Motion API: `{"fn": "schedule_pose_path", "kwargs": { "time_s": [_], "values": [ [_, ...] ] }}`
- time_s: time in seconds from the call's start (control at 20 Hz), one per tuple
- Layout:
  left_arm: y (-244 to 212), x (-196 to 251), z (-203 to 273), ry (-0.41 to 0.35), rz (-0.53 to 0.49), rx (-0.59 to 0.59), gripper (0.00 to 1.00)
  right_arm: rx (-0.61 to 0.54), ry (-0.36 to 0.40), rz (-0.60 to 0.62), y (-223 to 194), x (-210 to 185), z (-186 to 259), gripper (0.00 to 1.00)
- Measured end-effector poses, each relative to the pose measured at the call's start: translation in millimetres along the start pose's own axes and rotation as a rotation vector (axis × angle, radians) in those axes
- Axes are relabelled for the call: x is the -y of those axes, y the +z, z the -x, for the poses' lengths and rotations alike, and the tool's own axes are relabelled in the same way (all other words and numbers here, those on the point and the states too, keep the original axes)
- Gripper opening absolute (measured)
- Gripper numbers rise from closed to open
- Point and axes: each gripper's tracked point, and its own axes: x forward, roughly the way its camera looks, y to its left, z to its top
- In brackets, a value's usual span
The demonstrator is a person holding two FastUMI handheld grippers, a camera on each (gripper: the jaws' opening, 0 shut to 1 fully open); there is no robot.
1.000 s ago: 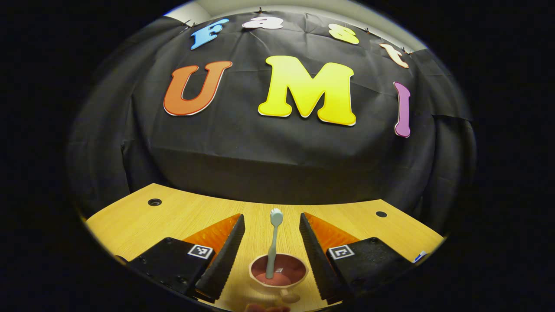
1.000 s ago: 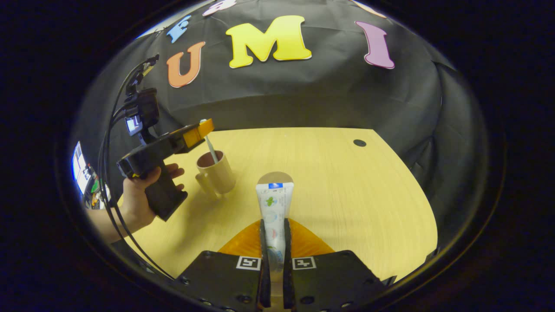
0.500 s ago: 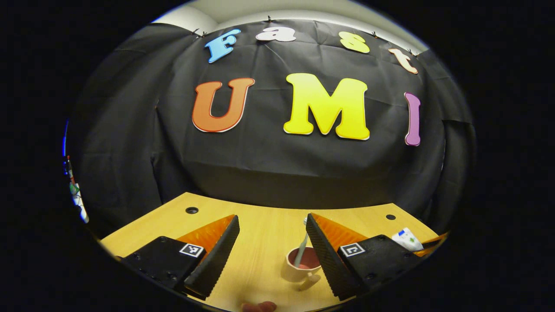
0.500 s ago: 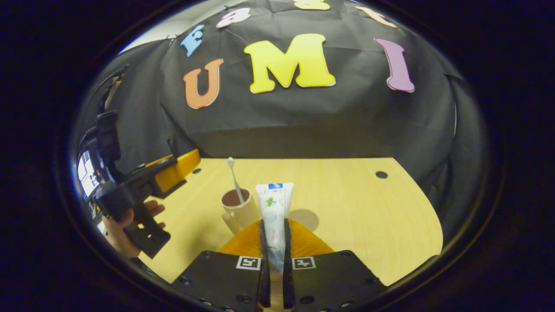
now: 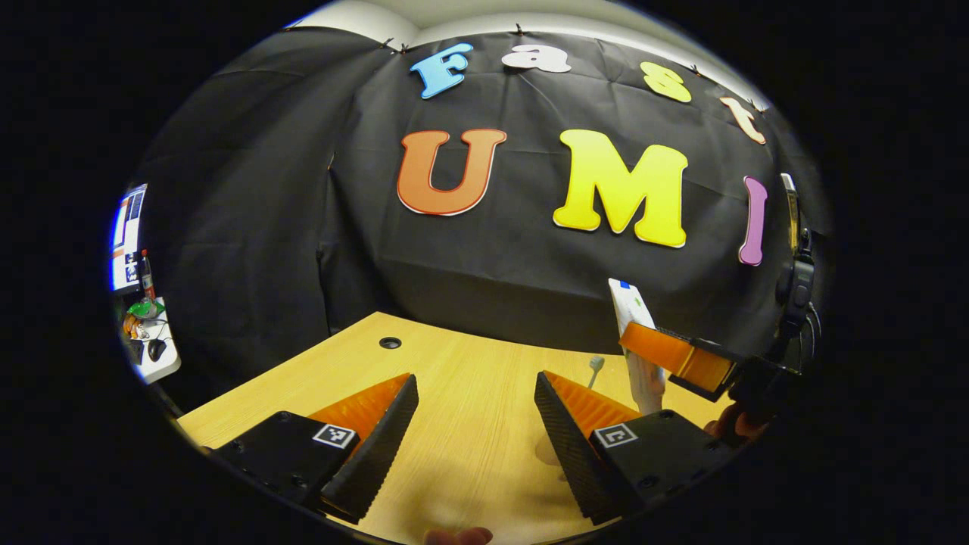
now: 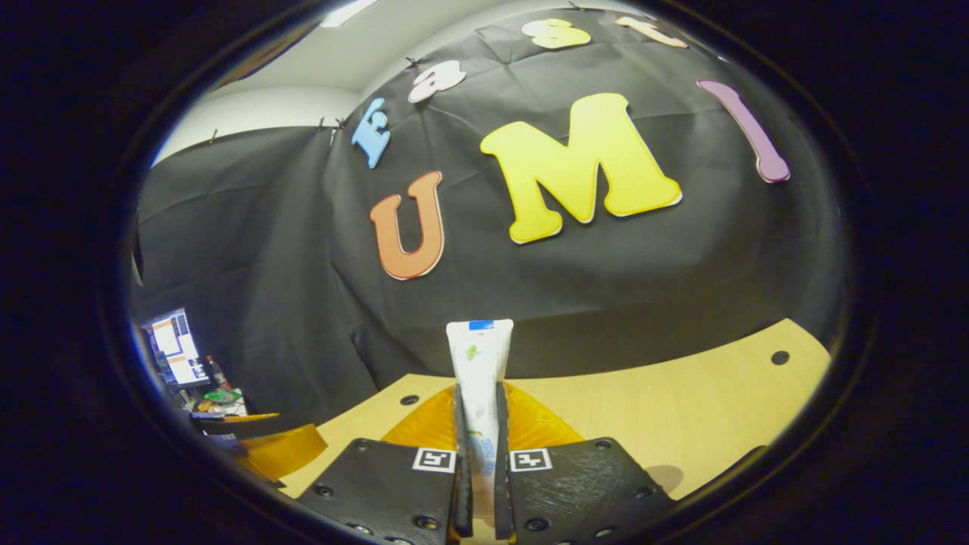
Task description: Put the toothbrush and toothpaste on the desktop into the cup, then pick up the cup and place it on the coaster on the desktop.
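Note:
My left gripper (image 5: 475,382) hangs open over the wooden desk (image 5: 454,424) with nothing between its fingers. Past its right finger the toothbrush (image 5: 596,365) shows its pale head, standing upright; the cup below it is hidden behind that finger. Just right of the brush the white toothpaste tube (image 5: 634,333) stands upright, and my right gripper (image 5: 632,347) is shut on it, held by a hand (image 5: 730,424). In the right gripper view the toothpaste tube (image 6: 478,363) rises between the pressed fingers of my right gripper (image 6: 478,390), and one finger of the left gripper (image 6: 284,453) shows low on the left.
The desk has cable holes (image 5: 390,342) near its back edge, also seen as cable holes (image 6: 780,357) in the right gripper view. A monitor (image 6: 172,348) and a cluttered side shelf (image 5: 147,341) stand off to the left, beyond the desk.
My left gripper has drawn away to the left of the cup. My right gripper has carried the toothpaste up and toward the cup, tilting upward so that the cup has left its view.

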Motion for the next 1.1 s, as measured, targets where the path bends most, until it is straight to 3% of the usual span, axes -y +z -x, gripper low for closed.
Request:
{"fn": "schedule_pose_path", "kwargs": {
  "time_s": [0.25,0.45,0.6,0.75,0.8,0.85,1.0,1.1],
  "values": [
    [-34,-19,1,0.017,0.071,-0.078,0.98,0.006,-0.013,-0.031,-26,11,-28,0.12],
    [-63,-24,-4,0.032,0.095,-0.151,0.99,0.026,-0.02,-0.009,-24,15,-32,0.15],
    [-57,-20,-9,0.022,0.074,-0.138,0.99,0.028,-0.015,0.004,-23,15,-28,0.24],
    [-56,-10,-12,-0.004,0.059,-0.13,0.98,0.041,-0.01,0.005,-20,13,-25,0.24],
    [-54,-9,-12,-0.01,0.059,-0.13,0.98,0.045,-0.013,0.009,-18,13,-25,0.3],
    [-54,-7,-11,-0.016,0.062,-0.131,0.98,0.05,-0.013,0.01,-15,12,-24,0.24],
    [-51,1,-12,-0.029,0.069,-0.128,0.98,0.057,-0.003,0.024,-6,5,-17,0.47],
    [-47,9,-12,-0.045,0.07,-0.125,0.98,0.057,-0.003,0.042,1,2,-2,0.48]
  ]
}}
